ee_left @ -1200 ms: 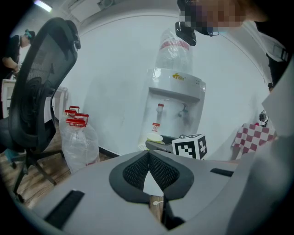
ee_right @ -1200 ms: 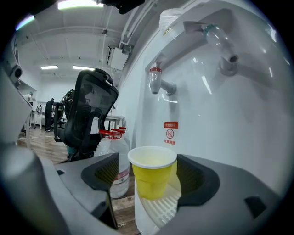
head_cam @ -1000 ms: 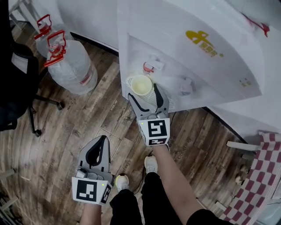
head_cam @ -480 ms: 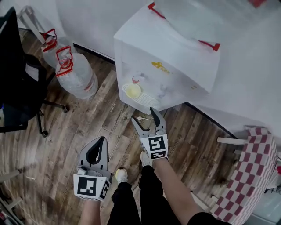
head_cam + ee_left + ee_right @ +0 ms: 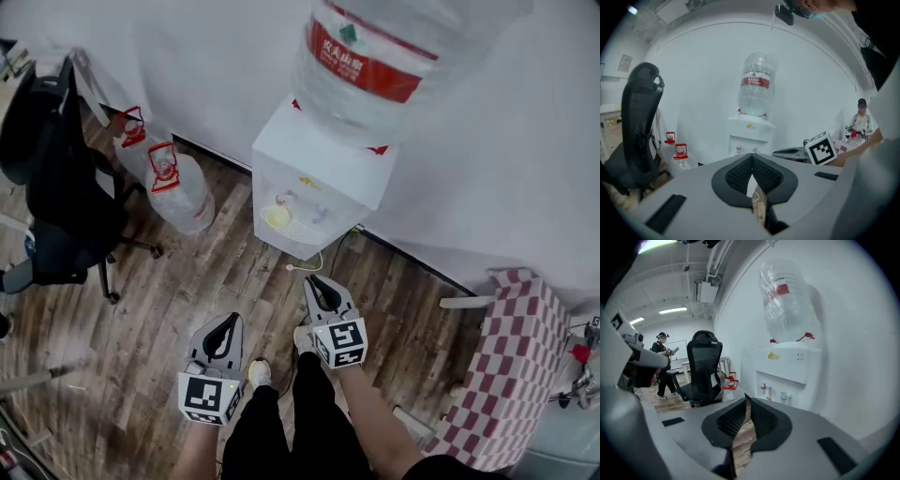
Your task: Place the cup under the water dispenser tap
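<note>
A pale yellow cup (image 5: 277,217) stands upright in the recess of the white water dispenser (image 5: 323,155), under its red tap. A big water bottle (image 5: 394,56) sits on top of the dispenser. My right gripper (image 5: 311,278) is well back from the dispenser over the wood floor; its jaws are closing, their tips meet, and nothing is between them. My left gripper (image 5: 231,317) hangs lower left of it, shut and empty. In the right gripper view the right gripper (image 5: 747,398) points at the taps (image 5: 763,388); the cup is hidden there. The left gripper (image 5: 752,154) faces the dispenser (image 5: 749,133).
Two empty water jugs (image 5: 178,187) with red handles lie left of the dispenser. A black office chair (image 5: 56,216) stands further left. A red-checked cloth (image 5: 511,366) is at the right. A thin cable (image 5: 305,265) lies before the dispenser. A person (image 5: 663,362) stands far off.
Both grippers have drawn back from the dispenser and risen. The right gripper's jaws, open beside the cup before, have come together. The cup stays in the recess.
</note>
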Motion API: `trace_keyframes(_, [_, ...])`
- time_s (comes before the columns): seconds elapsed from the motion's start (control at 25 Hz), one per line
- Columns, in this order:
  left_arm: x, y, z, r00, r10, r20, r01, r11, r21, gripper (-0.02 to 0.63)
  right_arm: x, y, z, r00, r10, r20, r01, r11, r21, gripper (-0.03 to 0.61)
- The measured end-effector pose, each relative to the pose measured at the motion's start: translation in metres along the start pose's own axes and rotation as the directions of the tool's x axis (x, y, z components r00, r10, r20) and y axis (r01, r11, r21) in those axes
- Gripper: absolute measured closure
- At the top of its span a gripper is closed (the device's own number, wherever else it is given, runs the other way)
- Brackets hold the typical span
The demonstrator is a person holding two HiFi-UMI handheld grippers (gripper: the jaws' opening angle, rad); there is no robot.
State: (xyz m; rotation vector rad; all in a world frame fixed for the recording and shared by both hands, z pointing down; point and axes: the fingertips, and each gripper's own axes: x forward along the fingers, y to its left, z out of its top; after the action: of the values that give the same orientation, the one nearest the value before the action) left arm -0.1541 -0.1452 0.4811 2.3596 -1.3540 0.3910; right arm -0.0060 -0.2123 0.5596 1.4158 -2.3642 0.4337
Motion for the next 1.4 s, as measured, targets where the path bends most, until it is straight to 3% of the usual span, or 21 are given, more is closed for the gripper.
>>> trace_keyframes(0.32, [-0.083, -0.037, 0.054, 0.995, -0.087, 0.055, 0.084, 0.995, 0.056, 0.6, -0.115, 0.052, 0.075, 0.998, 0.04, 0.052, -0.039, 0.999, -0.01, 0.551])
trace_keyframes(0.64, [-0.123, -0.061, 0.062, 0.995, -0.088, 0.051, 0.082, 0.991, 0.102, 0.6, -0.224, 0.08, 0.115, 0.987, 0.059, 0.151, -0.072, 0.994, 0.082, 0.555])
trace_keyframes(1.0, [-0.156, -0.123, 0.061, 0.996, -0.065, 0.056, 0.059, 0.994, 0.095, 0.6, -0.295, 0.076, 0.124, 0.967, 0.107, 0.231, -0.134, 0.986, 0.102, 0.557])
trace_keyframes(1.2, [-0.174, -0.171, 0.064, 0.995, -0.032, 0.096, 0.028, 0.999, 0.042, 0.6, -0.341, 0.062, 0.115, 0.957, 0.136, 0.258, -0.165, 0.982, 0.093, 0.557])
trace_keyframes(1.4, [-0.202, -0.218, 0.052, 0.995, 0.009, 0.103, -0.015, 0.998, 0.057, 0.6, -0.386, 0.053, 0.097, 0.951, 0.156, 0.268, -0.18, 0.981, 0.067, 0.557])
